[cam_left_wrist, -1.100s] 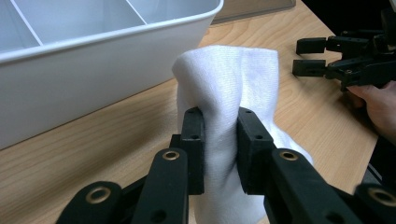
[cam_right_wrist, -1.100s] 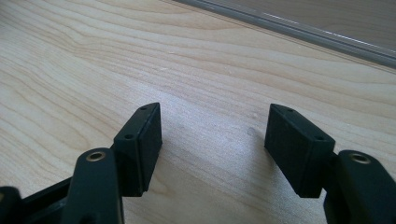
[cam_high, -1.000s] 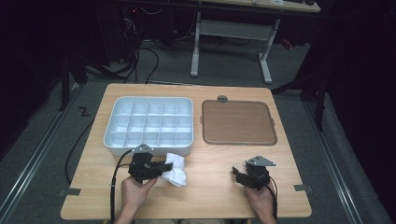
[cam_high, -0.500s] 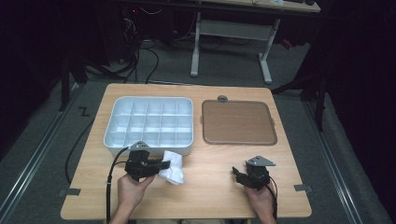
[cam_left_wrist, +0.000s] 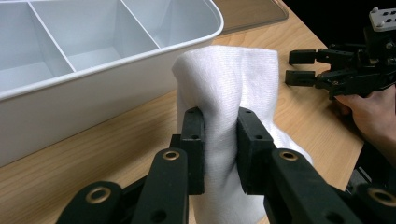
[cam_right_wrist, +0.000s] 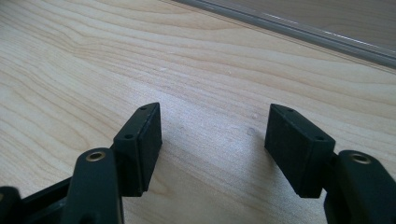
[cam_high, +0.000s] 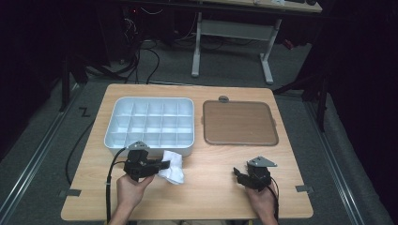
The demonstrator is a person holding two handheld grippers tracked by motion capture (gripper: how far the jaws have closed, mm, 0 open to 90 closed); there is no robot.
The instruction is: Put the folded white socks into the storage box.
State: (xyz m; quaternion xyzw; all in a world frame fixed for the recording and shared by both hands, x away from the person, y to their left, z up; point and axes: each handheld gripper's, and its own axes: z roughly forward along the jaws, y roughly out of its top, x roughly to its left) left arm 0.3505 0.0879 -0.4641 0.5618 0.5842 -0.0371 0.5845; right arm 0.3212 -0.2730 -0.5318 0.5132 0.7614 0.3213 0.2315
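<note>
Table point(cam_high: 216, 197): wood top, carries all items.
Brown tray point(cam_high: 239, 123): flat, far right half, bare.
White divided bin point(cam_high: 149, 123): far left half, compartments vacant; likely destination for sorting, judged.
White cloth point(cam_high: 172, 167): bunched, just beside bin's near wall, lower part on table. Long axis runs from left jaws toward bin and right; free end points away from holder.
Left gripper point(cam_left_wrist: 219, 140): jaws clamped on cloth fold, pinched mid-bundle, presumably to lift or wipe.
Right gripper point(cam_right_wrist: 212, 140): jaws spread, nothing between, low over bare wood, well apart from cloth; seemingly waiting.
</note>
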